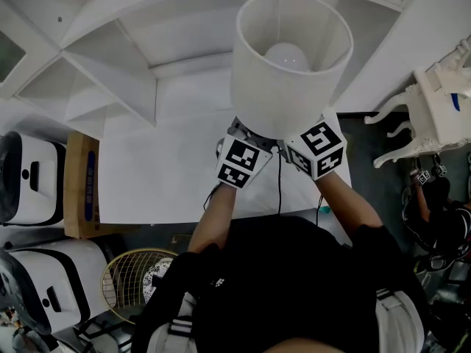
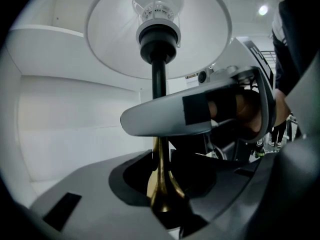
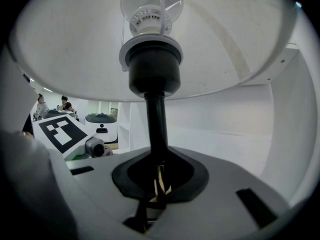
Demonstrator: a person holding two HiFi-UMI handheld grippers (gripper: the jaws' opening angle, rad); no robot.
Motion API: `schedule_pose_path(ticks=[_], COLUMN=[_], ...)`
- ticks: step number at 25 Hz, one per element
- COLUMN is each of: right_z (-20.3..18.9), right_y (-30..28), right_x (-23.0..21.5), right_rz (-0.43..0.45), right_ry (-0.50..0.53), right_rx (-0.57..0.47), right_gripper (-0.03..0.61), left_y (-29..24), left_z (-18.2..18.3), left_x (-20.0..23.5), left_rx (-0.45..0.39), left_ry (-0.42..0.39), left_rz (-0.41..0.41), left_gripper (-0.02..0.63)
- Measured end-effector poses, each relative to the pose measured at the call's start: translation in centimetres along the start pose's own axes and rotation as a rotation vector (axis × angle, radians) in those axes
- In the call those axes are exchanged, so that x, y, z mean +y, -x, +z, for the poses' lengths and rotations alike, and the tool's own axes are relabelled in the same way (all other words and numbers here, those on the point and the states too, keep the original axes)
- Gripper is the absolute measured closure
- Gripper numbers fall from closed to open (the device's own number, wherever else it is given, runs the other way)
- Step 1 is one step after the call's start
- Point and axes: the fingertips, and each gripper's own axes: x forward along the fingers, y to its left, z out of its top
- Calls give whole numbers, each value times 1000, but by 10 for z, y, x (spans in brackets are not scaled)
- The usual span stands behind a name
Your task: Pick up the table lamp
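The table lamp has a white drum shade [image 1: 291, 57] with a bulb inside, seen from above in the head view. Both grippers sit just under the shade, so their jaws are hidden there. Only the left gripper's marker cube [image 1: 240, 160] and the right gripper's cube [image 1: 318, 147] show. In the left gripper view the left gripper [image 2: 161, 194] is shut on the brass lower stem [image 2: 161, 181], and the right gripper's grey jaw [image 2: 170, 116] crosses in front. In the right gripper view the right gripper [image 3: 157, 189] is shut on the black stem [image 3: 156, 124] below the socket.
The lamp hangs over a white tabletop [image 1: 162, 168] in front of a white shelf unit [image 1: 110, 72]. A black cable [image 1: 279, 190] trails down. A cardboard box [image 1: 79, 186] and white machines [image 1: 29, 179] stand at the left, a wire basket [image 1: 136, 274] below, and white carved furniture [image 1: 434, 109] at the right.
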Motion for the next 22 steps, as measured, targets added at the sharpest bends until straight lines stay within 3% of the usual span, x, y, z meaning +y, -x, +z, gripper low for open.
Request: schedule_pose_path(ticks=[22], right_z=[0], right_y=[-4], right_x=[15], right_rz=[18], right_ry=[4], right_rx=[1], right_gripper=[535], left_y=[13], left_z=[-3], left_x=[2], left_rx=[13], left_ry=[-14], left_rz=[-1], left_gripper=[494])
